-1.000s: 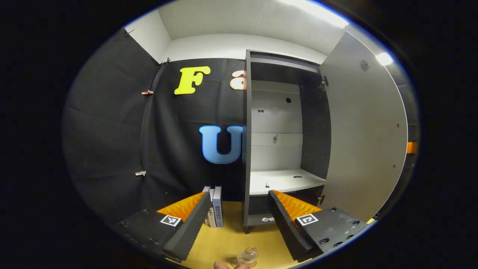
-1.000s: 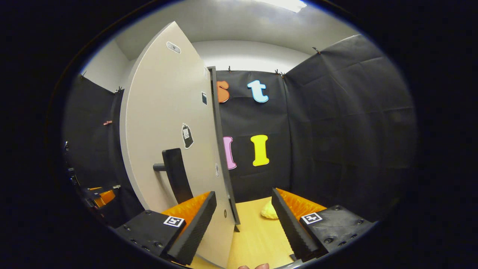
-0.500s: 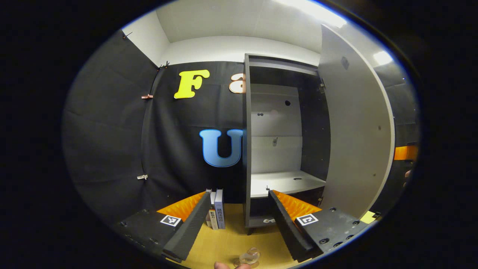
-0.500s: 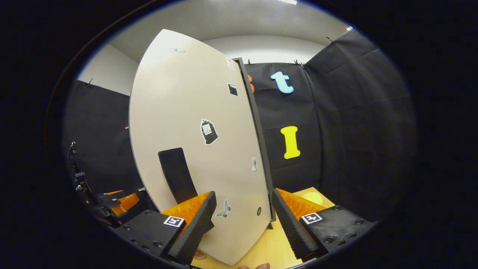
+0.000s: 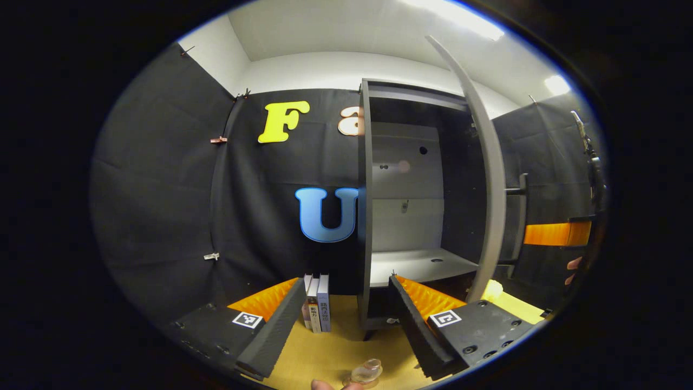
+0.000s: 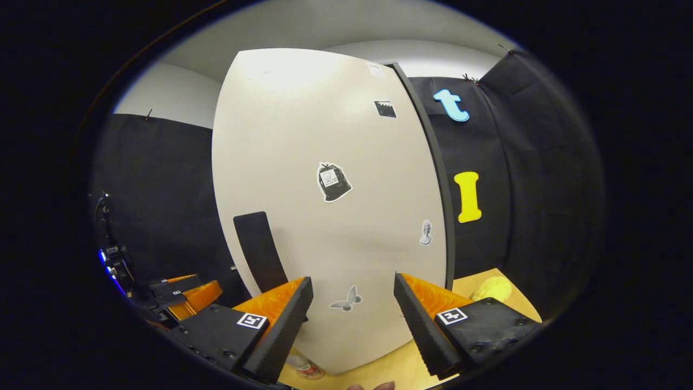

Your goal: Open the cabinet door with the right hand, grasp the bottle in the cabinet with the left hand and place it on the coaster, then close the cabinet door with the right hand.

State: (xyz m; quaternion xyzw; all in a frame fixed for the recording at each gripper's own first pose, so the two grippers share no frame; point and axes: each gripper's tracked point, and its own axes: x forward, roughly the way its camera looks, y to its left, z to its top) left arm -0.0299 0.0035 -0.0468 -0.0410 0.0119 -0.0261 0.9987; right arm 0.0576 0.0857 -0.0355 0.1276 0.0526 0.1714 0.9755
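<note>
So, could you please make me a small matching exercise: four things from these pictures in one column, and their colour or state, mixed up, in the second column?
Things
1. cabinet door
2. books
3. bottle
4. left gripper

Descriptions
A. clear, standing on the wooden table, outside the cabinet
B. pale, partly swung, with stickers and a dark handle
C. open, holding nothing
D. upright beside the cabinet's left side

Pairs: 1-B, 2-D, 3-A, 4-C
</note>
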